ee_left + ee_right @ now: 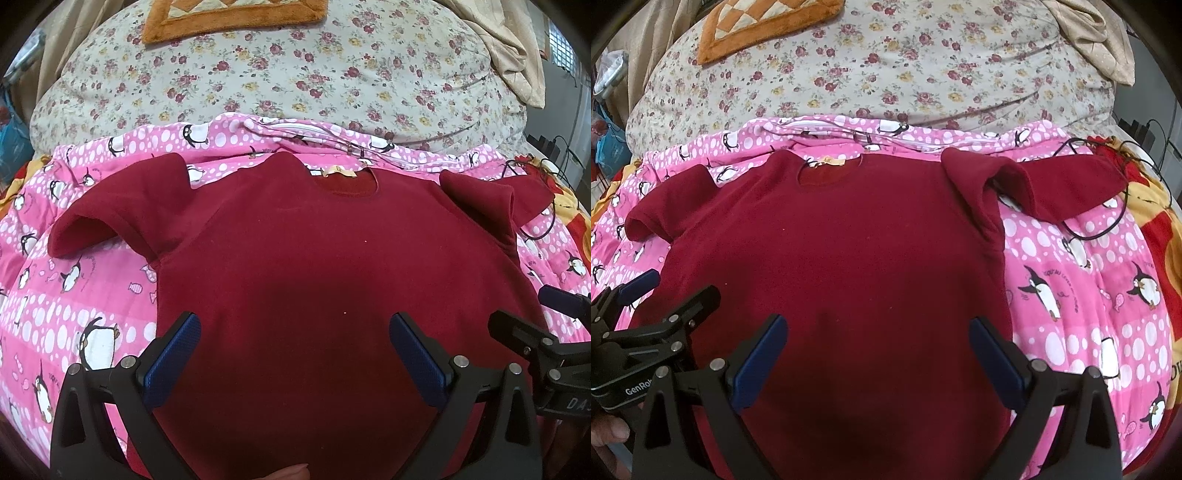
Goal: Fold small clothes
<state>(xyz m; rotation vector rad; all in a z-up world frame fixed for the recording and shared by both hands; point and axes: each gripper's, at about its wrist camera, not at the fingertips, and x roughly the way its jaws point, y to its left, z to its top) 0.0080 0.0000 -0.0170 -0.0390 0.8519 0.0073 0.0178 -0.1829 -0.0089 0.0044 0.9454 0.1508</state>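
Note:
A small dark red T-shirt (295,258) lies flat, front up, on a pink penguin blanket (55,295), neck away from me. It also shows in the right wrist view (849,258). Its left sleeve (122,210) and right sleeve (1052,188) spread outward. My left gripper (295,332) is open and empty, hovering over the shirt's lower middle. My right gripper (879,336) is open and empty over the lower shirt too. Each gripper shows at the edge of the other's view: the right gripper in the left wrist view (546,339), the left gripper in the right wrist view (657,302).
A floral quilt (295,74) bulges behind the blanket, with an orange patchwork cushion (236,18) on it. A black cable (1108,206) loops on the blanket by the right sleeve. A beige cloth (509,48) hangs at the far right.

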